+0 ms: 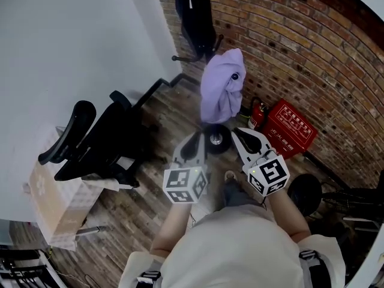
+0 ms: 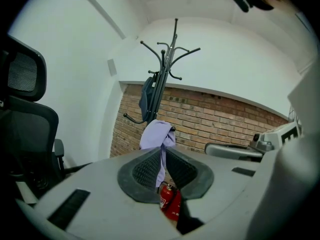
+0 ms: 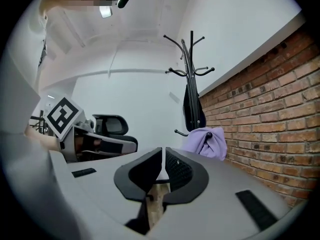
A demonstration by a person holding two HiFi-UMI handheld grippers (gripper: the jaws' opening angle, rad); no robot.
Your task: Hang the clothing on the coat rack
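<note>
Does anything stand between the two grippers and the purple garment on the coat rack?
Nothing visible. The purple garment hangs on the coat rack; the office chair stands off to the left.

You are holding two grippers: one left gripper (image 1: 193,138) and one right gripper (image 1: 241,134). Each carries one marker cube, so that makes two: the left cube (image 1: 185,185) and the right cube (image 1: 268,174).

Ahead of you stands one coat rack (image 2: 170,69). Two things hang on it: one lavender garment (image 1: 222,89) and one dark item (image 1: 195,14), which could be clothing or a bag.

Along the one brick wall (image 1: 288,47) you have one red fire extinguisher (image 1: 257,114) and one red box (image 1: 292,128).

To your left, count one black office chair (image 1: 96,140) and one cardboard box (image 1: 54,203).
</note>
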